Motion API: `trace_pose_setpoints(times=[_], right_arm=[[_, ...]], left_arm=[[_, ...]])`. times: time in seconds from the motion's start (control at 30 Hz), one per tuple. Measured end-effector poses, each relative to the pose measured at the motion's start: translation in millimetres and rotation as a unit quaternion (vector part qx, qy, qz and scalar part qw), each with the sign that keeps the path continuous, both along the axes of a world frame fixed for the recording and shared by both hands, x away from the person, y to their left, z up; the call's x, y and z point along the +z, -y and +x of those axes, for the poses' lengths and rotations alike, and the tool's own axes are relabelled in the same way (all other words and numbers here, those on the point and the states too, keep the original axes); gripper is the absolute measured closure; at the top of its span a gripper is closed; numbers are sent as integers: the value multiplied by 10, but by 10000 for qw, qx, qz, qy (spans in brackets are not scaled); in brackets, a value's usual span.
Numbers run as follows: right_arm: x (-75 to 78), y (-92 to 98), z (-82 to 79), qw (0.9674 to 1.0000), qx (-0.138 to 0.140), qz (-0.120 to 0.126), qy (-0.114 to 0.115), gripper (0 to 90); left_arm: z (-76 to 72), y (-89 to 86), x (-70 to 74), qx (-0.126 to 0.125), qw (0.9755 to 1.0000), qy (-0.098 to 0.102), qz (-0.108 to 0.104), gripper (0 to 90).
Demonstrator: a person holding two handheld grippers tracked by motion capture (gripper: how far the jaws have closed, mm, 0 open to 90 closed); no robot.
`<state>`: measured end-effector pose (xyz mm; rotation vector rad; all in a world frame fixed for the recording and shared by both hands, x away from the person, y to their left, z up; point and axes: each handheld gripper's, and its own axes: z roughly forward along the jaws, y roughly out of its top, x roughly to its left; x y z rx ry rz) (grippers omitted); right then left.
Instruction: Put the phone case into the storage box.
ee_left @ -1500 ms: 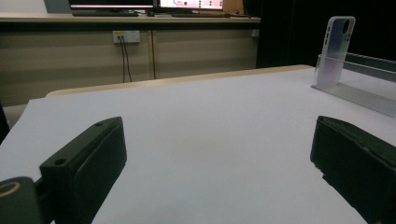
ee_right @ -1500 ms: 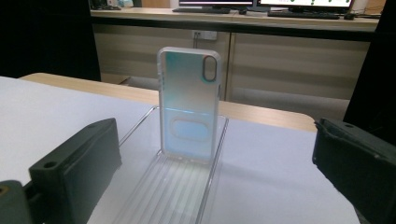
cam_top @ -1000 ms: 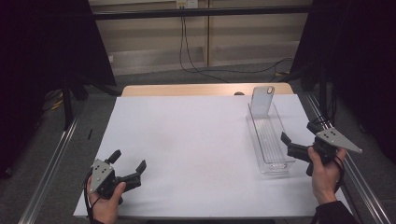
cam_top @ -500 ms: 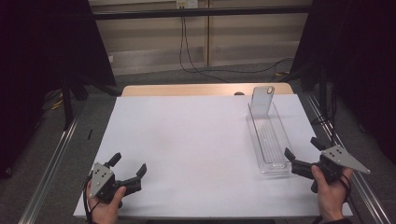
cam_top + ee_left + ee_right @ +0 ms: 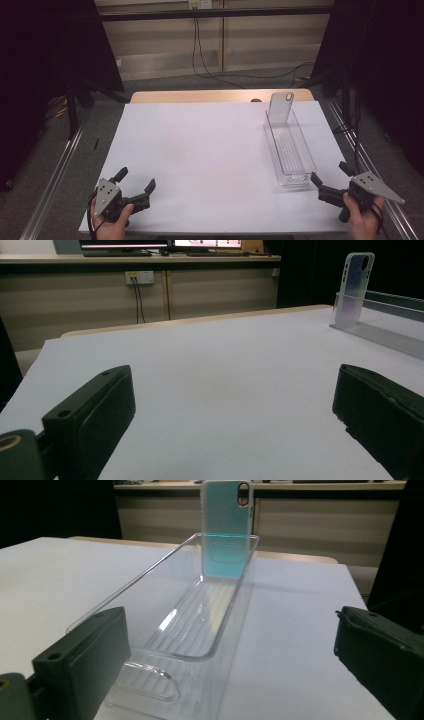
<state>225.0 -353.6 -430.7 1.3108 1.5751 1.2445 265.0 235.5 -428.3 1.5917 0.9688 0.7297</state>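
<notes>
Clear plastic tray (image 5: 290, 150) lies lengthwise on the white surface (image 5: 200, 155), a phone case (image 5: 280, 106) propped upright against its far end. Just short of the tray's near end, the right tongs (image 5: 331, 181) hover spread wide and empty; a good approach would probably run straight along the tray, lifted above its near wall. Well to the tray's left, the left tongs (image 5: 135, 180) rest spread, clear of that path.

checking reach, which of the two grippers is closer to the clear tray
The right gripper: its open jaws sit just off the near end of the clear tray. The left gripper is at the table's opposite near corner.
</notes>
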Motion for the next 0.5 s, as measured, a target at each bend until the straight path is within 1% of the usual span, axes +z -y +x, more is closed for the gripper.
trace_pose_setpoints(times=[0.07, 0.1, 0.17, 0.2, 0.23, 0.27, 0.3, 0.37, 0.43, 0.5], right_arm=[[-23, -9, -22, 10000, -56, -35, -17, 5], [-36, -18, -31, 10000, -46, -28, 6, 3], [-44, -40, -34, 10000, -30, -94, 1, 1], [-47, -47, -33, 9999, -42, -128, 38, 1], [-51, -49, -27, 9999, 6, -157, 34, 1], [-59, -48, -19, 9998, 30, -198, 30, 1], [-65, -47, -9, 9998, 36, -202, 24, 1], [-66, -32, 1, 9999, 40, -103, 42, 1], [-58, -29, 5, 9999, 20, -104, 70, 1], [-57, -38, 6, 9999, 24, -130, 60, 1]], left_arm=[[-11, 0, -3, 0, 10000, -7, 5, 35], [-13, 2, -5, 3, 10000, -21, -11, 35], [-7, 0, -7, -19, 10000, -54, 11, 36], [2, 2, -6, -26, 10000, -93, -13, 36], [12, 9, -3, -35, 9999, -141, -84, 37], [22, 15, -1, -23, 9999, -116, -91, 36], [27, 24, -4, -27, 9999, -119, -53, 36], [36, 33, -14, -85, 9999, -125, 17, 36], [36, 39, -12, -59, 9999, -97, 57, 37], [37, 41, -7, -53, 9999, -88, 17, 41]])
